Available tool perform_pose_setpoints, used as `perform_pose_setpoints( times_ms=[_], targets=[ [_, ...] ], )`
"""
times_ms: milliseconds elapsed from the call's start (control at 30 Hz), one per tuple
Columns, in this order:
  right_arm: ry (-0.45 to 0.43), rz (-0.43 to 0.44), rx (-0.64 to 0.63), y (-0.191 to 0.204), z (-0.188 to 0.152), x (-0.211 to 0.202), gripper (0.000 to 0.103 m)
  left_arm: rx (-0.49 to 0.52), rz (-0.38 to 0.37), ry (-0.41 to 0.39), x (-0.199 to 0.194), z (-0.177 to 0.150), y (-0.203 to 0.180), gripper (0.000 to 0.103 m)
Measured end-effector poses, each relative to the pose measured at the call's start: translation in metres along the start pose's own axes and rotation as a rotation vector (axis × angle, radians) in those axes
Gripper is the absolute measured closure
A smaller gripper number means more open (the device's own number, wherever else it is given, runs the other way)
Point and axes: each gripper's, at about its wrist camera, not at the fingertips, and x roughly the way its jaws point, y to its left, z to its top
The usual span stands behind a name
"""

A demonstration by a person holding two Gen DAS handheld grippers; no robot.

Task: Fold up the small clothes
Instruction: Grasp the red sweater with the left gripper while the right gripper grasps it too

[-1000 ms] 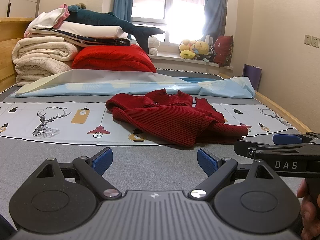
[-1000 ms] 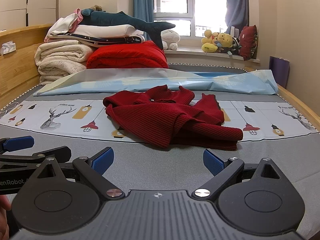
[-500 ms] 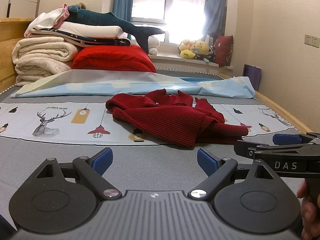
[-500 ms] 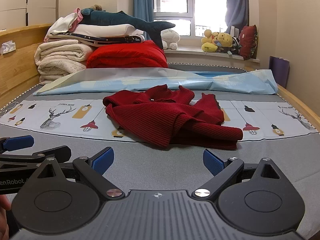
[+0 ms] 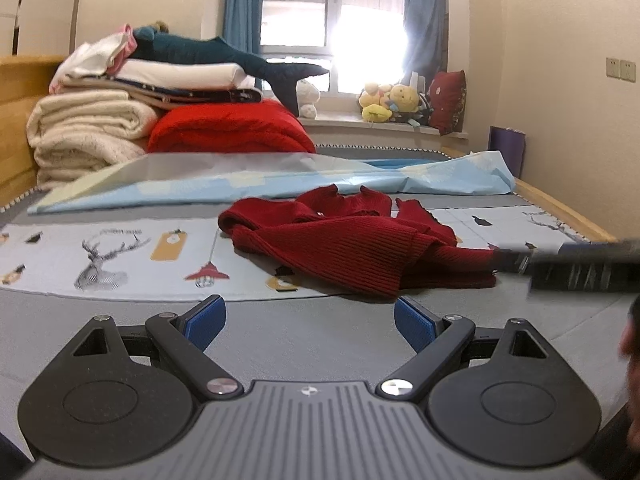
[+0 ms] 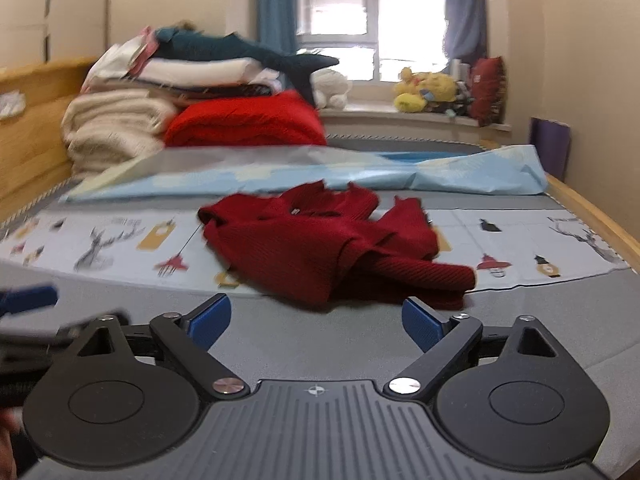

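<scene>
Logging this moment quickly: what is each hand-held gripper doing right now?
Left hand-held gripper: open, nothing between its blue pads.
Right hand-held gripper: jaws closing slightly, nothing between them, short of the crumpled dark red knitted sweater.

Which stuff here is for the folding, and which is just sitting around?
For the job:
- red sweater, crumpled on the bed
- left gripper, open
- right gripper, jaws closing, nothing between them

Just lying about:
- shark plush
- stacked blankets
- red quilt
- stuffed toys
- light blue sheet
</scene>
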Motion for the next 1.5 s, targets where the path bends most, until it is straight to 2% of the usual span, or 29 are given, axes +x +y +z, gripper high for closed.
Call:
perform_pose_setpoints(
  times_ms=[100,200,233,267,300,333,367,433,500,600,700,800,833,867,933,967,1100,1133,1167,1200,1233,1333,1467,1500],
  targets=[
    [-0.06,-0.017,0.08,-0.028,0.019,-0.001,0.022,0.011,0.013,0.016,0.004,0.0,0.005,0.022],
    [-0.136,-0.032,0.109,-0.055,0.039,0.004,0.036,-0.059,-0.034,0.106,0.021,0.001,0.018,0.032],
    [-0.124,-0.072,0.062,-0.061,0.047,0.01,0.039,-0.073,-0.043,0.126,0.027,0.001,0.021,0.043],
    [-0.134,-0.077,0.095,-0.071,0.049,0.017,0.039,-0.088,-0.053,0.146,0.035,0.002,0.024,0.056],
    [-0.145,-0.102,0.101,-0.081,0.051,0.024,0.039,-0.087,-0.054,0.153,0.042,0.004,0.025,0.062],
    [-0.159,-0.115,0.116,-0.09,0.052,0.028,0.041,-0.084,-0.057,0.166,0.049,0.006,0.026,0.078],
    [-0.159,-0.127,0.129,-0.097,0.051,0.033,0.042,-0.084,-0.072,0.177,0.06,0.009,0.027,0.086],
    [-0.128,-0.139,0.153,-0.11,0.047,0.039,0.047,-0.114,-0.105,0.163,0.084,0.016,0.029,0.086],
    [-0.094,-0.112,0.2,-0.117,0.045,0.046,0.049,-0.138,-0.113,0.216,0.111,0.02,0.03,0.086],
    [-0.118,-0.092,0.169,-0.121,0.048,0.044,0.049,-0.233,-0.141,0.244,0.162,0.027,0.036,0.086],
    [-0.106,-0.07,0.178,-0.129,0.051,0.045,0.049,-0.36,-0.146,0.274,0.215,0.031,0.044,0.082],
    [-0.098,-0.055,0.193,-0.136,0.054,0.045,0.049,-0.496,-0.114,0.313,0.262,0.028,0.059,0.059],
    [-0.1,-0.053,0.197,-0.138,0.054,0.045,0.049,-0.557,-0.103,0.322,0.275,0.025,0.064,0.046],
    [-0.101,-0.053,0.2,-0.141,0.055,0.044,0.049,-0.627,-0.101,0.325,0.286,0.022,0.069,0.041],
    [-0.102,-0.059,0.199,-0.143,0.056,0.044,0.049,-0.758,-0.079,0.322,0.305,0.018,0.08,0.04],
    [-0.106,-0.066,0.194,-0.142,0.056,0.042,0.049,-0.838,-0.091,0.321,0.314,0.013,0.086,0.04],
    [-0.113,-0.08,0.172,-0.14,0.058,0.041,0.049,-1.008,-0.119,0.343,0.342,-0.003,0.096,0.041],
    [-0.112,-0.082,0.165,-0.139,0.059,0.041,0.049,-1.018,-0.129,0.36,0.347,-0.006,0.095,0.051],
    [-0.109,-0.084,0.158,-0.139,0.059,0.042,0.049,-1.023,-0.14,0.369,0.35,-0.006,0.093,0.075],
    [-0.107,-0.088,0.147,-0.137,0.06,0.043,0.049,-1.009,-0.137,0.381,0.351,-0.003,0.091,0.085],
    [-0.105,-0.094,0.138,-0.137,0.06,0.044,0.049,-0.976,-0.12,0.396,0.35,0.001,0.089,0.091],
    [-0.103,-0.114,0.143,-0.134,0.062,0.047,0.049,-0.814,-0.119,0.406,0.336,0.028,0.093,0.093],
    [-0.123,-0.139,0.15,-0.131,0.063,0.047,0.049,-0.597,-0.177,0.358,0.282,0.069,0.125,0.094],
    [-0.127,-0.144,0.15,-0.13,0.062,0.047,0.049,-0.545,-0.172,0.352,0.267,0.077,0.134,0.094]
  ],
)
